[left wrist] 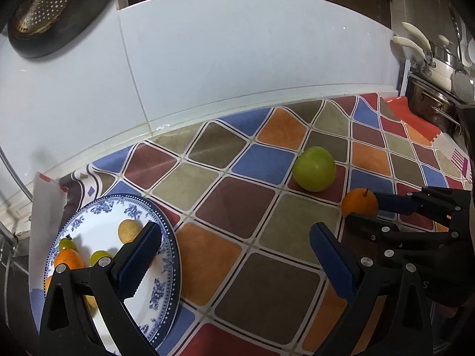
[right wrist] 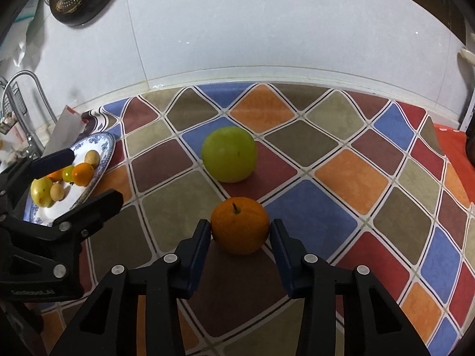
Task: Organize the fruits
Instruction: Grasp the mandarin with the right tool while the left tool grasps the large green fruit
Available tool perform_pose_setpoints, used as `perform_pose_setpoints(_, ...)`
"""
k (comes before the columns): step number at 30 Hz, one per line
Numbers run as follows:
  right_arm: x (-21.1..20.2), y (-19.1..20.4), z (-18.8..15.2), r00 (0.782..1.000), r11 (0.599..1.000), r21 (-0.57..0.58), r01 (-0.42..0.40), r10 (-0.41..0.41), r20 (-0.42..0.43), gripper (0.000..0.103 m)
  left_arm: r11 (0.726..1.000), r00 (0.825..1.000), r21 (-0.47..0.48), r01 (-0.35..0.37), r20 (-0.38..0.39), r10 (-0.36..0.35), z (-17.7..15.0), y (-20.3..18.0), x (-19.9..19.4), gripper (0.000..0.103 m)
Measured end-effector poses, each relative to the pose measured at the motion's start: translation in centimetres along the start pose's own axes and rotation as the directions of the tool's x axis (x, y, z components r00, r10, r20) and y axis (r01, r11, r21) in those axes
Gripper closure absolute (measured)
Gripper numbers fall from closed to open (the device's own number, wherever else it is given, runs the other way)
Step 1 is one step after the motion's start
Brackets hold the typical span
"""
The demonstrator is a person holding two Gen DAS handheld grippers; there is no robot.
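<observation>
An orange (right wrist: 240, 225) lies on the checked tablecloth, and my right gripper (right wrist: 240, 231) is shut on it, a pad touching each side. The orange also shows in the left wrist view (left wrist: 359, 206), with the right gripper (left wrist: 368, 207) around it. A green apple (right wrist: 229, 154) lies just beyond it, also in the left wrist view (left wrist: 314, 168). A blue-and-white plate (left wrist: 166, 237) at the left holds several small fruits. It also shows in the right wrist view (right wrist: 108, 151). My left gripper (left wrist: 236, 241) is open and empty, its left finger above the plate.
A white tiled wall (left wrist: 237, 59) runs along the back of the counter. A dark colander (left wrist: 44, 9) hangs at upper left. Pots and utensils (left wrist: 439, 59) stand at the far right. A metal rack (right wrist: 17, 112) stands left of the plate.
</observation>
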State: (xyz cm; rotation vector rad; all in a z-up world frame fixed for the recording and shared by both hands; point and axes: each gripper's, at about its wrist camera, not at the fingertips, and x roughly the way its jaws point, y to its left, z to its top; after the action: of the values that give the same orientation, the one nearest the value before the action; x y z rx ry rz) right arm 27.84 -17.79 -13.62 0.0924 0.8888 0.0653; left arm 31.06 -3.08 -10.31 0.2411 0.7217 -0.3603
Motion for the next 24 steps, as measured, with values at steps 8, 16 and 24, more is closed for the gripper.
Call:
perform_pose_setpoints(8, -1.1, -1.0, 0.5, 0.998, 0.999, 0.036, 0.027, -0.029, 0.050, 0.061, 0.999, 0.999, 0.021, 0.031, 0.019, -0.032, 1.2, -0.9, 0.4, 0.001)
perform_pose_setpoints(16, -2.5, -3.7, 1.6, 0.991, 0.992, 0.093, 0.081, -0.090, 0.103, 0.061, 0.993, 0.994, 0.047, 0.106, 0.023, -0.107, 3.6, -3.4, 2.4, 0.005)
perform_pose_setpoints(24, -2.4, -6.4, 2.1, 0.984, 0.980, 0.152, 0.127, -0.144, 0.107, 0.061, 0.984, 0.984, 0.025, 0.174, -0.044, -0.173, 5.0, -5.3, 6.1, 0.018)
